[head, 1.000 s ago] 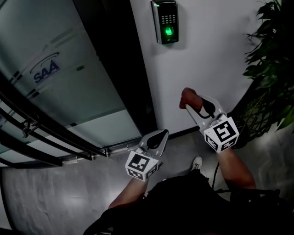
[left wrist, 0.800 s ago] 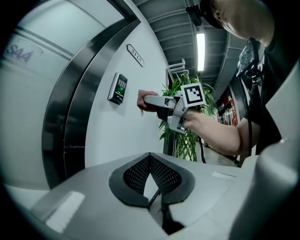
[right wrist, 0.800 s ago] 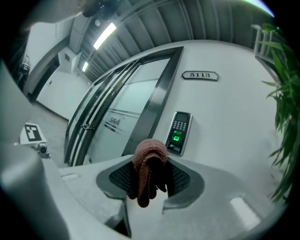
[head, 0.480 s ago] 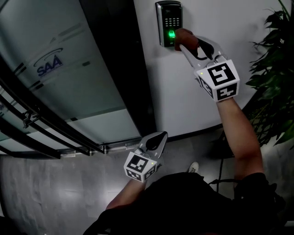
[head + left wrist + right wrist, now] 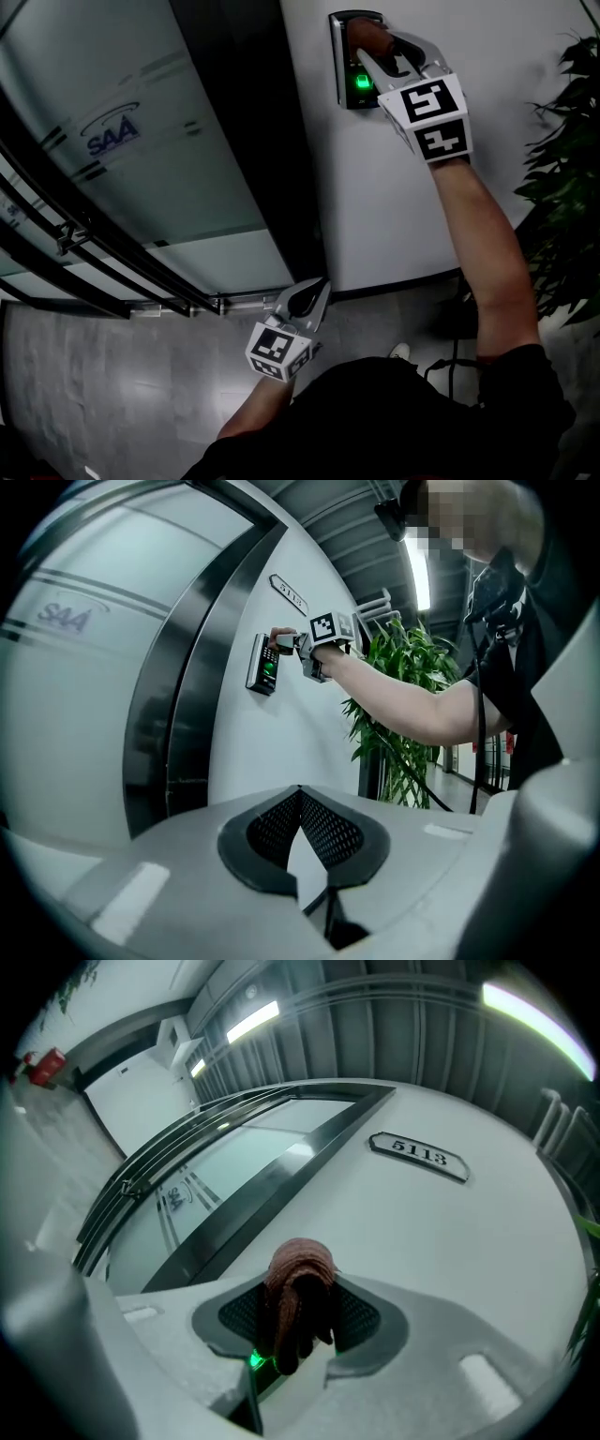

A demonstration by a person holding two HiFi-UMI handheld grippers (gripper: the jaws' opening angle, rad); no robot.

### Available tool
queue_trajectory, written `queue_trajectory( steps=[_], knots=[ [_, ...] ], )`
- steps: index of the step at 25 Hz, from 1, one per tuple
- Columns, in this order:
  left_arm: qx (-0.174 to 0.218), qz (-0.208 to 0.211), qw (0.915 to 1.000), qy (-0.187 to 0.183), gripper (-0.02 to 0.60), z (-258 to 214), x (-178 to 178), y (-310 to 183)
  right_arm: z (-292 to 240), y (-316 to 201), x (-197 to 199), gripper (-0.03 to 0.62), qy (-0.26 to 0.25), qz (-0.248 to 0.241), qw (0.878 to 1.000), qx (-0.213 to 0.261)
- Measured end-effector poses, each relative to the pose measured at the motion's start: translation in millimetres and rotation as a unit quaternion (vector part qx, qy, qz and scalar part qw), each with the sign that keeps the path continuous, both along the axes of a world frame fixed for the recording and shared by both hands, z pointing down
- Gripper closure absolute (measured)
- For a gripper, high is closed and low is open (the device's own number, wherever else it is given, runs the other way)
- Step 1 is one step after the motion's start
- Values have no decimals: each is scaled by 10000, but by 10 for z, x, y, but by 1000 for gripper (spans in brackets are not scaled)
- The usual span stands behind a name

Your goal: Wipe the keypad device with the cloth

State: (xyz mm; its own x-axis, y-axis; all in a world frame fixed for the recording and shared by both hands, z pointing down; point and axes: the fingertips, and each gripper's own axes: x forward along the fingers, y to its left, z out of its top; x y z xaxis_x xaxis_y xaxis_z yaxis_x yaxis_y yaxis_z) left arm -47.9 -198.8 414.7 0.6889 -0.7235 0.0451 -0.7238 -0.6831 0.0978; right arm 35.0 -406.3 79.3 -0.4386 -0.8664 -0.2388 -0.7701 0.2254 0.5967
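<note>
The black keypad device [image 5: 347, 80] hangs on the white wall, its green light [image 5: 361, 82] glowing. My right gripper [image 5: 373, 45] is raised to it and shut on a bunched reddish-brown cloth [image 5: 366, 36], which presses on the device's upper part and covers the keys. In the right gripper view the cloth [image 5: 300, 1265] sticks out between the jaws, with the green glow [image 5: 254, 1360] below it. My left gripper [image 5: 307, 296] hangs low near the floor, shut with nothing in it. The left gripper view shows the device [image 5: 263, 665] and the right gripper [image 5: 302, 644] far ahead.
A frosted glass door [image 5: 122, 159] with a blue logo and a dark frame [image 5: 248, 141] stand left of the device. A leafy plant [image 5: 567, 187] fills the right edge. A number plate [image 5: 419, 1155] is on the wall above. Grey floor [image 5: 122, 375] lies below.
My right gripper has risen with the cloth from waist height to the keypad, then onto its upper part. The left gripper has stayed low and barely shifted.
</note>
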Motion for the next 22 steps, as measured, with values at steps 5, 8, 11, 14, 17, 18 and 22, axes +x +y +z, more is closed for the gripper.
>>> queue_trajectory(
  steps=[5,8,11,14,17,18,22],
  knots=[
    [-20,-87,10000,22,566,-4,-36,-35,47,-126,-13,445,40,67,10000,-46],
    [-49,-90,9999,14,566,15,-47,-44,68,-157,-8,445,40,85,9999,-58],
    [-61,-97,9999,19,566,26,-53,-51,91,-165,3,445,-40,75,9999,-123],
    [-66,-74,9999,21,566,28,-45,-40,163,-170,12,447,-82,86,9997,-197],
    [-82,-58,9999,24,566,39,-41,-25,247,-173,13,446,-91,93,9995,-276],
    [-87,-54,9999,21,566,44,-39,-20,275,-172,15,446,-89,97,9995,-300],
    [-106,-54,9999,22,566,62,-32,-5,390,-166,4,445,-30,107,9992,-388]
  ],
)
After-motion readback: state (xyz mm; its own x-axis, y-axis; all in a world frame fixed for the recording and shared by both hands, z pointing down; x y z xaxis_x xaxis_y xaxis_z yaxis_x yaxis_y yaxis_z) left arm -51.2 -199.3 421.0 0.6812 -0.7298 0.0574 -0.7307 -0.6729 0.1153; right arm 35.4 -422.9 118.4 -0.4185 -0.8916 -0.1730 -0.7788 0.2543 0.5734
